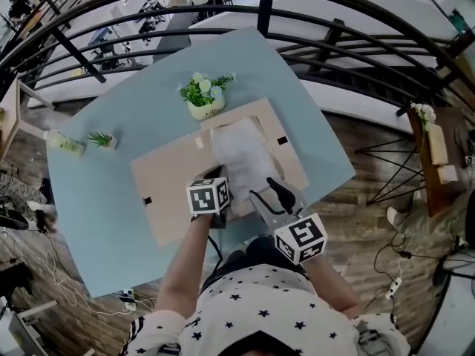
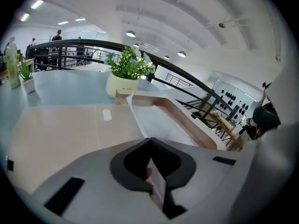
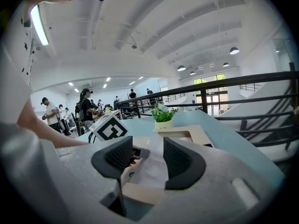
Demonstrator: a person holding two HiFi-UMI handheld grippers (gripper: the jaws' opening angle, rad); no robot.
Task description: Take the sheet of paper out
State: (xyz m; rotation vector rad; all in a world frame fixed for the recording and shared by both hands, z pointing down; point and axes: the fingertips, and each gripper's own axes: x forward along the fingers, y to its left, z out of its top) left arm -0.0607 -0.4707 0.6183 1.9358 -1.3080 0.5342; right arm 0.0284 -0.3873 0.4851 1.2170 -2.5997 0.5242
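A white sheet of paper (image 1: 245,153) lies in the framed recess of a flat tan cardboard holder (image 1: 167,191) on the light blue table (image 1: 111,221). My left gripper (image 1: 217,175) is at the sheet's near left corner, shut on its edge. In the left gripper view the thin white sheet (image 2: 161,122) runs from the recess into the closed left gripper (image 2: 150,143) and rises at that edge. My right gripper (image 1: 272,191) is open at the sheet's near right side. The right gripper view shows the right gripper (image 3: 147,158) empty above the sheet (image 3: 150,168).
A white pot with a green plant (image 1: 203,97) stands just beyond the holder. A small plant (image 1: 102,139) and a bottle (image 1: 65,143) sit at the table's left. A black railing (image 1: 326,32) runs behind the table. People stand far off at the left of the right gripper view.
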